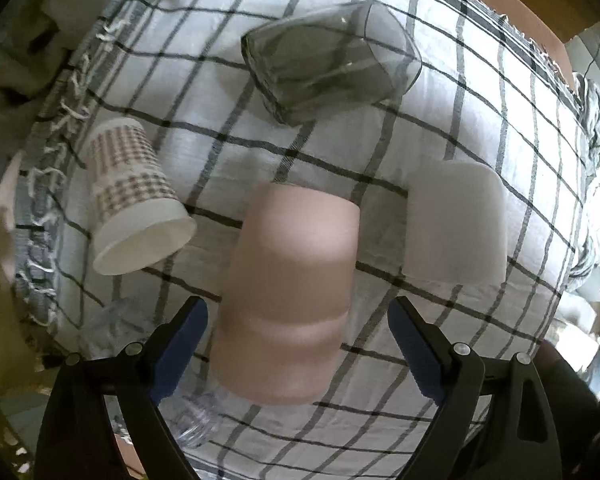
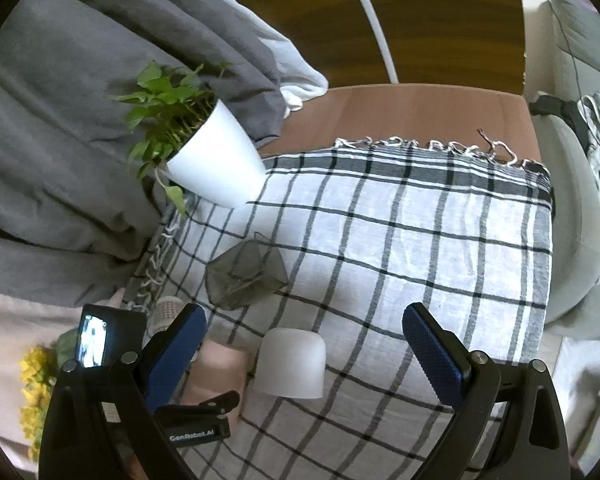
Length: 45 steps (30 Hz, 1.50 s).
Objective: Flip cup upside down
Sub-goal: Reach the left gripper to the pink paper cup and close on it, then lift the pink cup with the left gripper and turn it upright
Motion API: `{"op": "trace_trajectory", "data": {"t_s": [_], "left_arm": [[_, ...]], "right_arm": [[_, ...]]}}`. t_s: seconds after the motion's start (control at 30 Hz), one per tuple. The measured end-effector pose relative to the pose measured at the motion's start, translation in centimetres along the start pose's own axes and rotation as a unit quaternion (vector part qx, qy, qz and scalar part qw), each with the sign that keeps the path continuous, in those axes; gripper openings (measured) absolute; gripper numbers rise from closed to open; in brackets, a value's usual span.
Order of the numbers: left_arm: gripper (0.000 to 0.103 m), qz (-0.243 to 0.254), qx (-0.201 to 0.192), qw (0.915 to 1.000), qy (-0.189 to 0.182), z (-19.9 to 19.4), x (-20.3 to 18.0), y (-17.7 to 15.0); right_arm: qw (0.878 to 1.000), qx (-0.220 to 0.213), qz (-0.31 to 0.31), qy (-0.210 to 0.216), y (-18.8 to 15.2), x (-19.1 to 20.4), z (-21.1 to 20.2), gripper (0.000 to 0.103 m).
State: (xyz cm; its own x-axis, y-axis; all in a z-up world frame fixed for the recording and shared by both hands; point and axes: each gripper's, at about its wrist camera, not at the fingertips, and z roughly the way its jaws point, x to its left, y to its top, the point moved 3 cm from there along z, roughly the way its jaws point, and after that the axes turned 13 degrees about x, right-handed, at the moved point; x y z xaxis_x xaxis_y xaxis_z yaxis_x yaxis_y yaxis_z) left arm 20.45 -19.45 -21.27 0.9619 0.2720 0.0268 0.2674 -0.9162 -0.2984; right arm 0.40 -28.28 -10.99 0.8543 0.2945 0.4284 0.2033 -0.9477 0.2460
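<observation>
A pink cup (image 1: 288, 292) stands upside down on the checked cloth (image 1: 480, 128), right between the fingers of my left gripper (image 1: 298, 344), which is open around it without touching. The pink cup also shows in the right wrist view (image 2: 220, 372), partly behind the left gripper's body. A white frosted cup (image 1: 454, 222) stands upside down to its right; it also shows in the right wrist view (image 2: 292, 362). My right gripper (image 2: 306, 354) is open and empty above the cloth, near the white cup.
A patterned paper cup (image 1: 134, 196) stands upside down at the left. A smoky square glass (image 1: 328, 60) stands upside down farther back, also in the right wrist view (image 2: 246, 274). A clear plastic bottle (image 1: 196, 420) lies near my left fingers. A potted plant (image 2: 204, 148) stands at the cloth's far left corner.
</observation>
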Motion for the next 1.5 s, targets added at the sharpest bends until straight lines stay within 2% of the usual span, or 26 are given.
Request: {"op": "trace_trajectory", "data": {"t_s": [0.13,0.37,0.5,0.63,0.77,0.83,0.9,0.97,1.1,1.17,1.27,1.3,1.33,1.37,1.43,1.5], "left_arm": [[0.073,-0.003,-0.006,0.9994,0.033,1.2,0.1,-0.4],[0.072,-0.044,-0.034,0.9982,0.023,1.9,0.3,-2.5],[0.072,-0.074,-0.054,0.9956,0.015,0.7,0.7,-4.2],[0.070,-0.114,-0.089,0.9895,0.006,-0.9,0.6,-6.8],[0.066,-0.159,-0.113,0.9803,-0.027,-2.2,0.5,-8.9],[0.066,-0.177,-0.116,0.9764,-0.045,-2.3,0.6,-9.2],[0.065,-0.187,-0.116,0.9736,-0.060,-2.9,-0.1,-7.3],[0.065,-0.203,-0.112,0.9701,-0.072,-2.6,-0.5,-7.6],[0.065,-0.228,-0.128,0.9625,-0.072,-3.1,-1.4,-8.7],[0.065,-0.257,-0.136,0.9530,-0.087,-3.1,-1.7,-9.4],[0.063,-0.307,-0.151,0.9333,-0.110,-2.9,-2.3,-10.9],[0.058,-0.323,-0.152,0.9279,-0.108,-2.8,-2.6,-11.3],[0.034,-0.334,-0.158,0.9227,-0.108,-2.8,-2.9,-11.7],[0.027,-0.348,-0.168,0.9152,-0.113,-2.9,-3.3,-12.3],[0.024,-0.375,-0.187,0.8988,-0.128,-2.9,-4.1,-13.3],[0.024,-0.406,-0.186,0.8832,-0.144,-2.0,-4.7,-14.2]], "right_arm": [[1.000,-0.002,0.004,-0.013,-0.5,-0.2,0.3,0.099],[1.000,-0.005,-0.008,-0.027,-0.9,-0.5,0.3,0.099],[0.999,-0.012,-0.027,-0.028,-1.0,-0.4,-0.2,0.099],[0.998,-0.018,-0.058,-0.021,-0.9,0.0,-1.1,0.099],[0.996,-0.017,-0.084,-0.015,-0.5,0.5,-1.5,0.099],[0.995,-0.018,-0.098,-0.013,-0.4,0.7,-1.7,0.099],[0.994,-0.016,-0.107,-0.010,-0.3,0.9,-1.7,0.099],[0.993,-0.014,-0.118,-0.008,-0.2,1.1,-1.7,0.099],[0.989,-0.011,-0.149,-0.005,-0.3,1.5,-2.0,0.099],[0.986,-0.010,-0.164,-0.005,-0.3,1.6,-2.0,0.099],[0.982,-0.005,-0.187,-0.003,-0.4,1.7,-2.1,0.099],[0.981,-0.004,-0.195,-0.003,-0.3,1.7,-2.2,0.099],[0.979,-0.003,-0.202,-0.004,-0.2,1.7,-2.2,0.099],[0.977,-0.003,-0.212,-0.005,-0.2,1.6,-2.3,0.099],[0.972,-0.008,-0.233,-0.010,-0.3,1.3,-2.6,0.099],[0.969,-0.011,-0.244,-0.016,-0.2,0.9,-2.7,0.099]]}}
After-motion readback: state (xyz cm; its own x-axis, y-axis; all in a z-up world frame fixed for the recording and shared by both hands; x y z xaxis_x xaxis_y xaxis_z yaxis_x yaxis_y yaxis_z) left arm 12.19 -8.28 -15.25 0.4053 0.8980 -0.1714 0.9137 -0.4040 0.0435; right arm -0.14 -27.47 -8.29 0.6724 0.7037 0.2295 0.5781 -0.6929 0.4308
